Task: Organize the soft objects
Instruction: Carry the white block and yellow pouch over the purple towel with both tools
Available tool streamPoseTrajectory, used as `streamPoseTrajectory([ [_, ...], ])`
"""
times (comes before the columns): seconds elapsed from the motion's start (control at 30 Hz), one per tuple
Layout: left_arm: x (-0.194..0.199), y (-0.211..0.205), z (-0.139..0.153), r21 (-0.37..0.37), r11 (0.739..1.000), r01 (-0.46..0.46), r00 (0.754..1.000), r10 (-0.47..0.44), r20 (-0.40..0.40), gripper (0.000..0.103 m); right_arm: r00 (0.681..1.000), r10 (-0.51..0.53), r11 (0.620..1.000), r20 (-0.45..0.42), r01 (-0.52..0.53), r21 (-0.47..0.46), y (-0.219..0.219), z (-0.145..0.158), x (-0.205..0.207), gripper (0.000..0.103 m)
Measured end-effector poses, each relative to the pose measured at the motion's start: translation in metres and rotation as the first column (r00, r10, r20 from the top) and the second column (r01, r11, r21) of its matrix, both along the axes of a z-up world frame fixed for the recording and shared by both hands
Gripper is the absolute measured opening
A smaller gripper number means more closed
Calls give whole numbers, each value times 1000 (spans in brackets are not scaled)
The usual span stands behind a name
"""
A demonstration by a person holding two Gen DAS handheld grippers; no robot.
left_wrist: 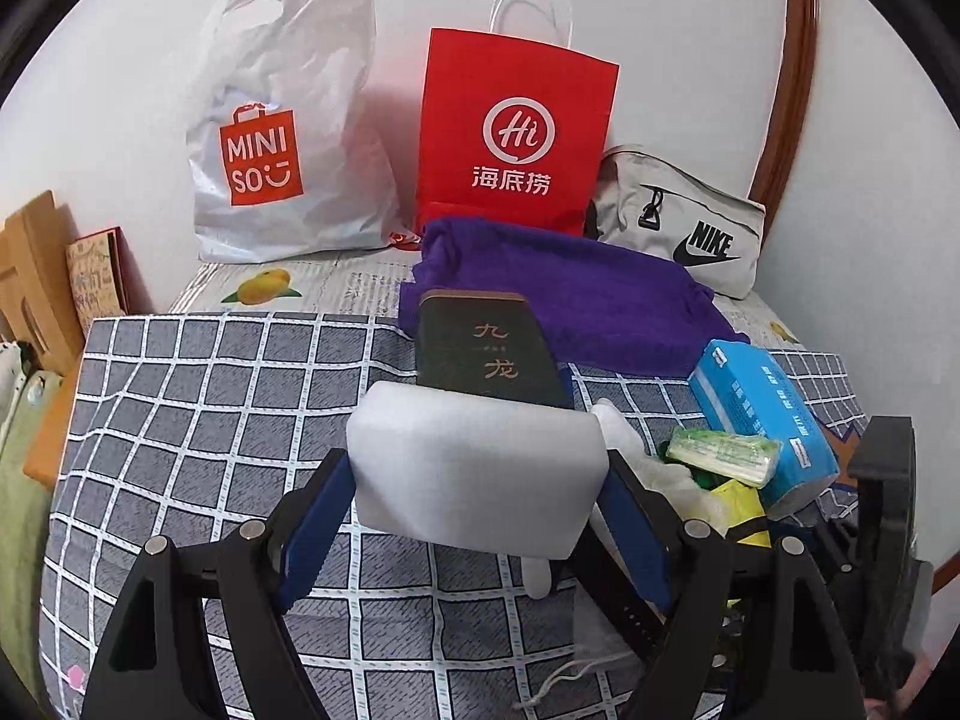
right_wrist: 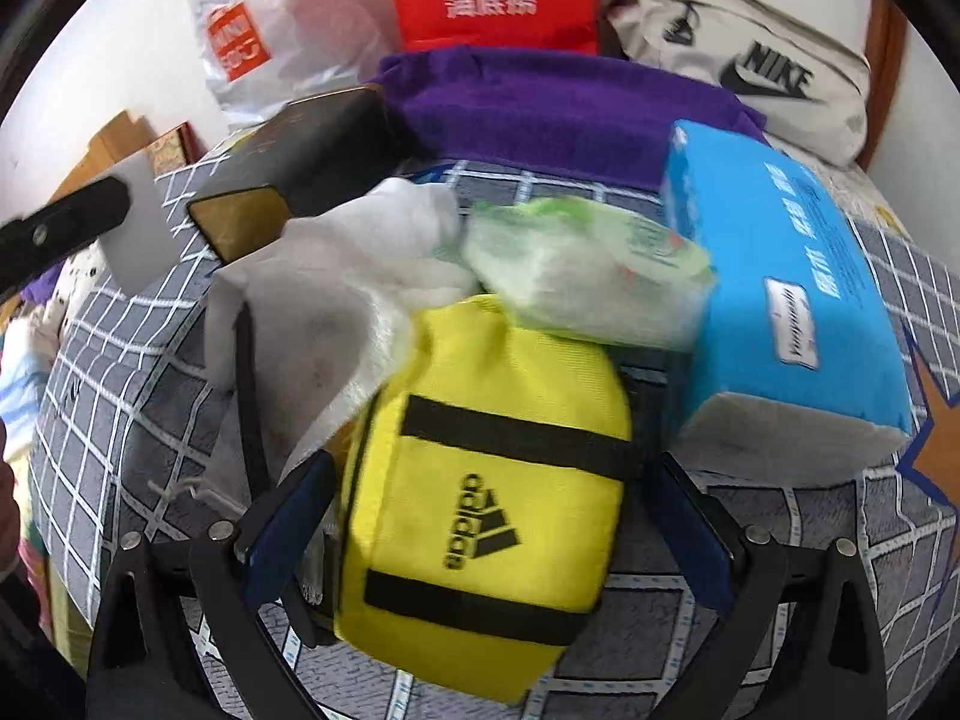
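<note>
My left gripper is shut on a white foam block and holds it above the checked cloth. My right gripper is shut on a yellow Adidas pouch. A white cloth, a green tissue pack and a blue tissue pack lie around the pouch. The purple towel lies behind, with a dark box in front of it. The foam block also shows in the right wrist view at far left.
A Miniso plastic bag, a red paper bag and a grey Nike bag stand against the back wall. Cardboard boxes sit at the left edge. The grey checked cloth covers the surface.
</note>
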State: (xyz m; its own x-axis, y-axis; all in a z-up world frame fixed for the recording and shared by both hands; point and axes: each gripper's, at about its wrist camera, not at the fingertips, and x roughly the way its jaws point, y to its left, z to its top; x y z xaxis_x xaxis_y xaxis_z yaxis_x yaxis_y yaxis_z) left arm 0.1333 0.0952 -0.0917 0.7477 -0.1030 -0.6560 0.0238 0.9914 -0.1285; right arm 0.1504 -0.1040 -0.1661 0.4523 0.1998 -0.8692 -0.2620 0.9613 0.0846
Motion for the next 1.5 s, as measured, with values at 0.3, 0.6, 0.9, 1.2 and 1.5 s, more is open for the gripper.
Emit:
streamPoseTrajectory([
  [0.3,-3,-5,0,-15,1000,4,1000,-4,-9,80,999,27,999,24,-28,29,-22,17,-13,77],
  [0.6,-1,-20,10,-23,999,23,1000,-24,-14,80,998,47,998,45,-49,35,-44,51,-32,76],
  [0.9,12,-34,30,0,999,33,999,-33,-14,80,995,9,995,102,-19,94,-70,87,-17,76],
  [1.2,37,-39,41,8,1000,24,999,-24,-32,80,990,-7,996,144,-6,94,-92,105,16,76],
  [1.5,69,-40,52,28,1000,9,999,-7,-49,80,980,-30,996,196,13,90,-109,123,63,76],
])
